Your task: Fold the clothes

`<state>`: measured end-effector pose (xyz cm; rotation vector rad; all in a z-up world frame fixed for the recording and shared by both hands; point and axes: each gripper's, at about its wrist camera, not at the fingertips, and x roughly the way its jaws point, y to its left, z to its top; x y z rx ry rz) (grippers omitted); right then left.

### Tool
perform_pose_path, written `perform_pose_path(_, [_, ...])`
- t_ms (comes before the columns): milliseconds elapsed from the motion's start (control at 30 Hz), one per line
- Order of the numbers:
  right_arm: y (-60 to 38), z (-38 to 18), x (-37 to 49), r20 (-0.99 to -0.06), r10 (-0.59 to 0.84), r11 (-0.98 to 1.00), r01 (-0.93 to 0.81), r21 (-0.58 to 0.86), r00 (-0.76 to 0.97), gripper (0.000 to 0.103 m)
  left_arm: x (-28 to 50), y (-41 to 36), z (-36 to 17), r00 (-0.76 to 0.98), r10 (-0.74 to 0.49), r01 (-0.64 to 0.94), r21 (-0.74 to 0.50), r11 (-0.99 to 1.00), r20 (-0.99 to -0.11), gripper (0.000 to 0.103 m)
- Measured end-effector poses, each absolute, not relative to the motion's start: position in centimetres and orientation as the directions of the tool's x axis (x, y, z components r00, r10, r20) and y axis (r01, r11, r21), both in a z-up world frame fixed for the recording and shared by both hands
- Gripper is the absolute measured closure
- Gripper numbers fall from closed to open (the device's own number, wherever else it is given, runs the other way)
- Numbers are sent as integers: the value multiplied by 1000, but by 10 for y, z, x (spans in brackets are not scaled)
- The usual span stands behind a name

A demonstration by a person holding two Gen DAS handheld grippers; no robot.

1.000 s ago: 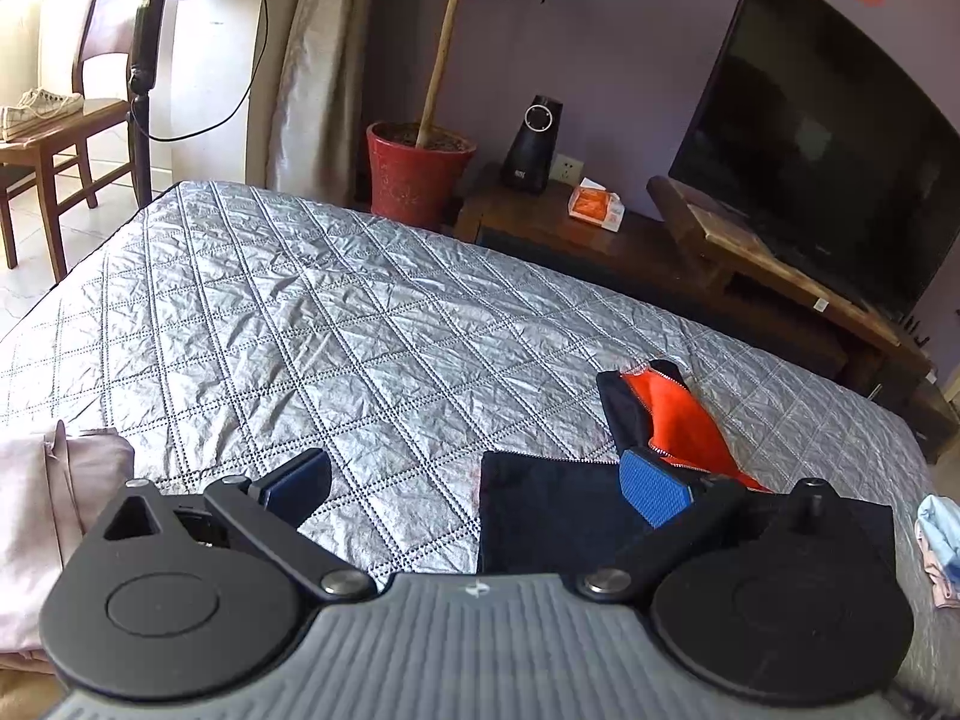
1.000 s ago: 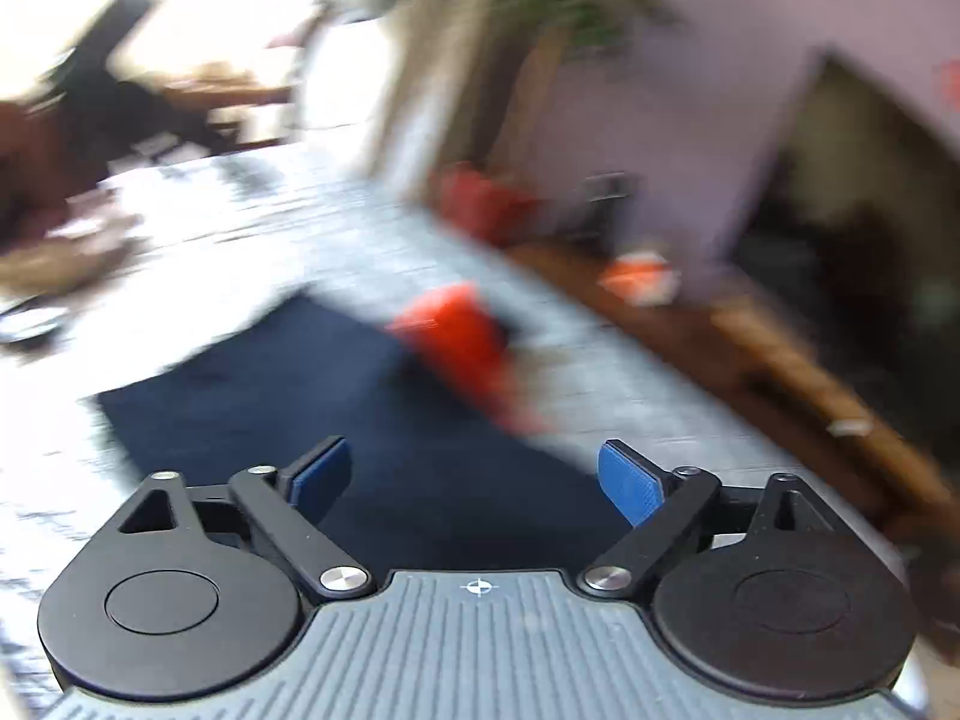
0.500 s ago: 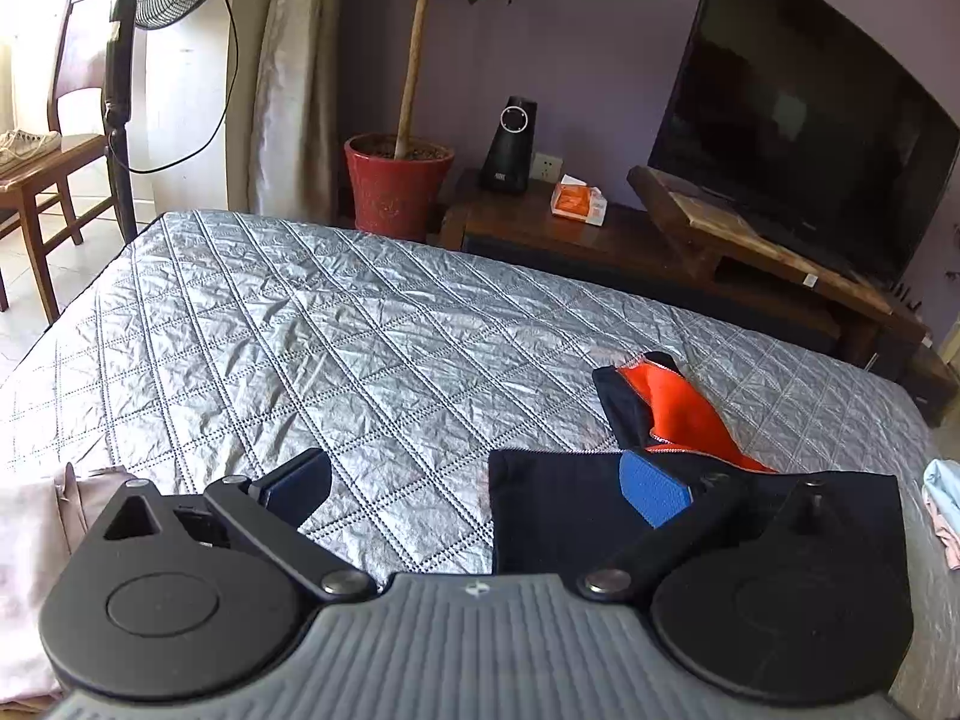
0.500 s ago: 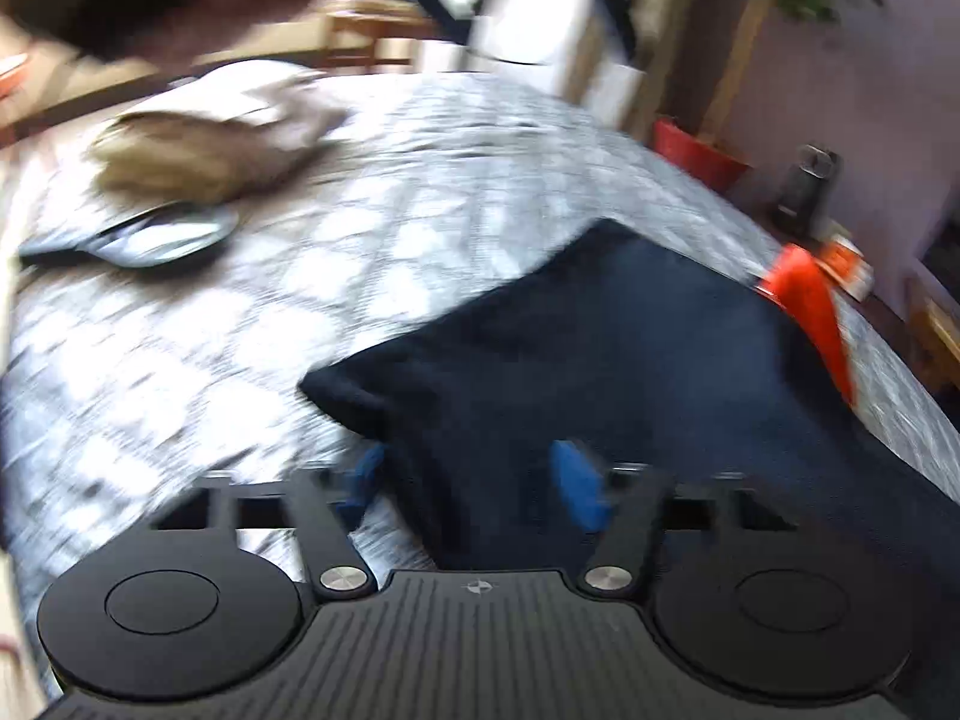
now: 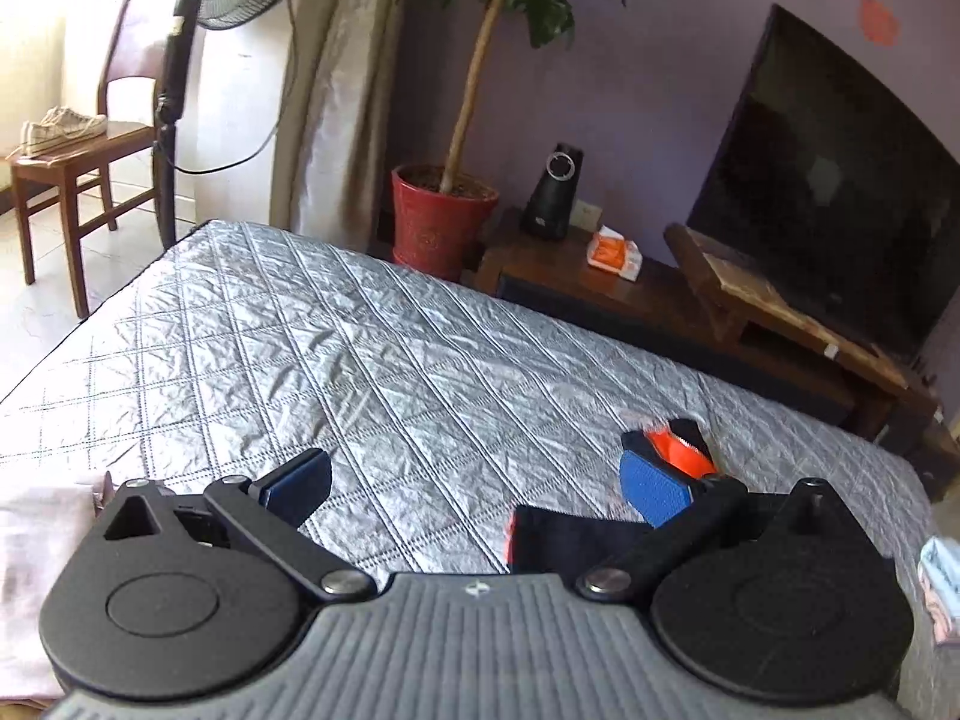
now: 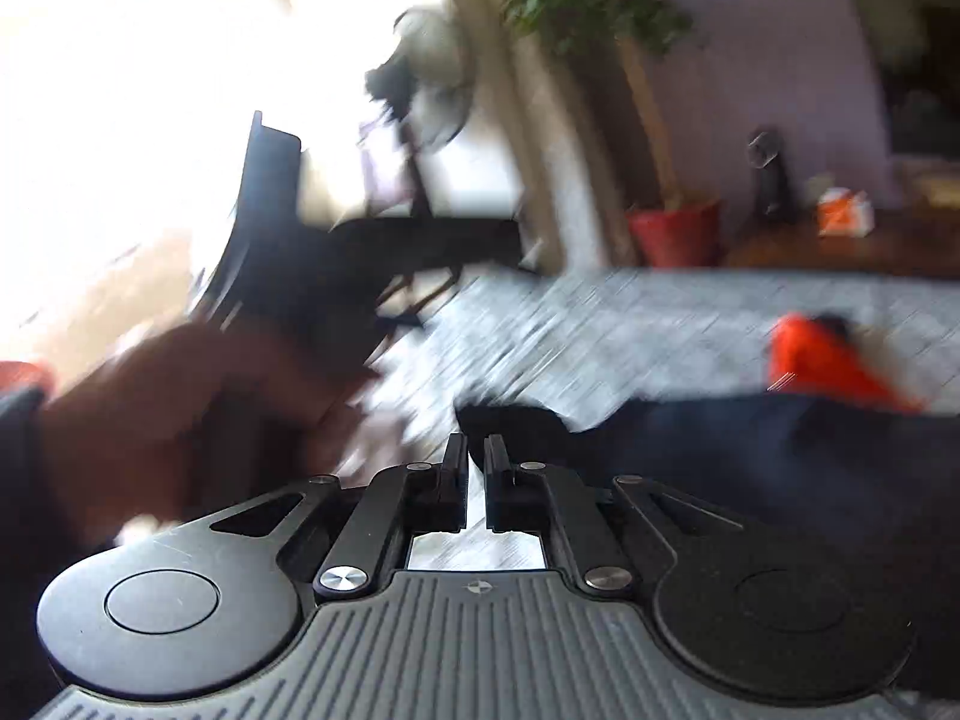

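Observation:
A navy garment (image 5: 570, 540) with an orange lining (image 5: 681, 450) lies on the silver quilted bed (image 5: 360, 360). My left gripper (image 5: 474, 474) hovers open above the bed, its right finger over the garment, with nothing between its pads. The right wrist view is blurred. In it my right gripper (image 6: 476, 450) has its jaws almost together and still closing, with the left corner of the navy garment (image 6: 750, 450) at their tips. The orange lining (image 6: 822, 360) shows at the far right of the cloth.
Pale pink clothing (image 5: 36, 540) lies at the bed's near left and a light bundle (image 5: 942, 588) at its right edge. Beyond the bed stand a red plant pot (image 5: 441, 222), a TV (image 5: 828, 180) on a wooden stand, a fan and a chair. A person's hand (image 6: 180, 408) shows left.
The right gripper's jaws went from wide open to nearly together at the garment's corner, and that view swung round. The garment's left edge now shows an orange strip in the left wrist view.

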<state>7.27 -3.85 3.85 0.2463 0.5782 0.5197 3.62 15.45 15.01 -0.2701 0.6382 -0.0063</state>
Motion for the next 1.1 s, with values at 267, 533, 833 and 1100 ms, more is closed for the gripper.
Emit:
perform_pose_path(267, [-9,9,51,-583,324,925,-378,30,745,77,39,158,145,791,-84,-79,-237,968,-606,1])
perform_pose_path(533, [-47,-32,95,-750,279,871,-487,-64,599,16,40,153,143,787,-100,-66,-244,968,-608,1])
perform_pose_path(833, [-76,-21,123,-672,170,956,-286,-65,720,95,41,152,140,779,-101,-61,-235,970,-619,1])
perform_pose_path(1100, [-230,94,101,-389,-75,983,133,126,918,95,39,147,138,773,-110,-45,-227,973,-625,1])
